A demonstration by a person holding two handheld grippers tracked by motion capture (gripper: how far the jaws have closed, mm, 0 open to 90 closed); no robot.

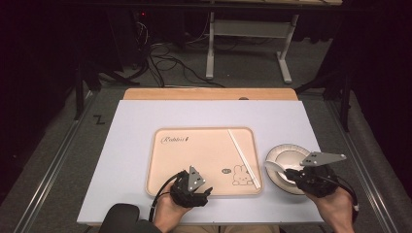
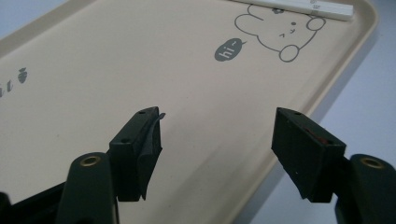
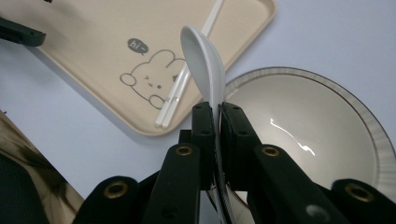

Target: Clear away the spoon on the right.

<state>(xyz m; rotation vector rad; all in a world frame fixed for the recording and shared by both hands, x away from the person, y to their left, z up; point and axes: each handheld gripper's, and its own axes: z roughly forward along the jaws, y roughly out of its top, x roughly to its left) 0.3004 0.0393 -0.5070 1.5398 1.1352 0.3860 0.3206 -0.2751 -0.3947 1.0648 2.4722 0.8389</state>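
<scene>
A white spoon [image 3: 201, 60] is clamped by its handle between the closed jaws of the right claw [image 3: 215, 112], with the scoop end raised ahead of the jaws and seen over the gap between the bowl [image 3: 327, 140] and the tray [image 3: 84, 60]. In the high view the right claw [image 1: 296, 175] is held over the near side of the bowl [image 1: 286, 151], which stands on the desk [image 1: 131, 145] just to the right of the tray [image 1: 204, 155]. A pair of white chopsticks [image 1: 244, 158] is already laid along the right side of the tray, beside the printed rabbit. The left claw [image 2: 217, 140] is released, its jaws spread wide with nothing between them, and is held low over the near edge of the tray. The work appears to be the laying of tableware on the tray: the chopsticks look done, the spoon is lifted but not yet set down, and the bowl is not yet on the tray. What seems to remain is the placing of the spoon on the tray and, perhaps, the moving of the bowl.
</scene>
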